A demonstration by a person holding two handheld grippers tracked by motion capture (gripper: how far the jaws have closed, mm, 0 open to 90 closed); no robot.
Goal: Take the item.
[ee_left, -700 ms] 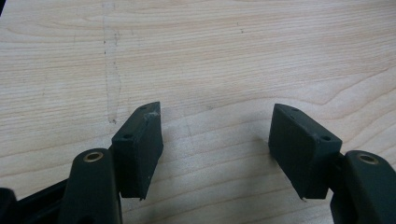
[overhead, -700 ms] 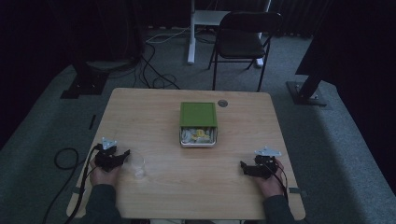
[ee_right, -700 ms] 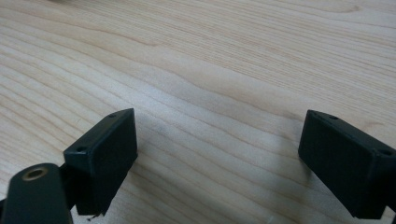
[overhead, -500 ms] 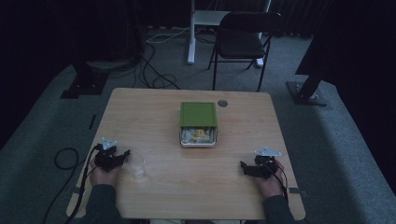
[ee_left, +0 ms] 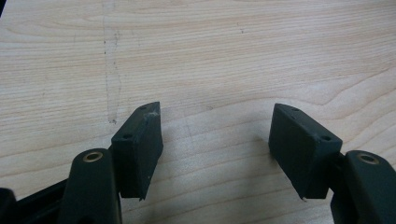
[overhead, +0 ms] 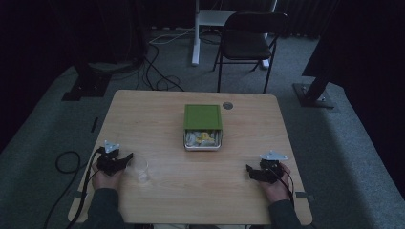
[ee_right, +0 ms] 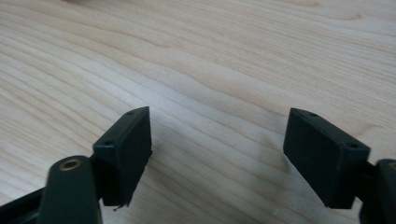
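Note:
A white box [overhead: 187, 143] with a green lid [overhead: 202, 116] stands at the table's middle; its near end is uncovered and shows yellow and pale items [overhead: 203, 138]. A clear plastic cup [overhead: 138, 168] stands near the front left. My left gripper [overhead: 127, 158] rests on the table just left of the cup, with its jaws pointing at it. In the left gripper view the left gripper [ee_left: 215, 112] is open over bare wood. My right gripper [overhead: 250, 168] rests at the front right, and in the right gripper view the right gripper [ee_right: 218, 115] is open with nothing between its fingers.
The wooden table [overhead: 157, 114] has a round grey cable port [overhead: 227, 105] behind the box. A black folding chair [overhead: 248, 43] stands beyond the far edge. Cables [overhead: 64, 162] trail on the floor at the left.

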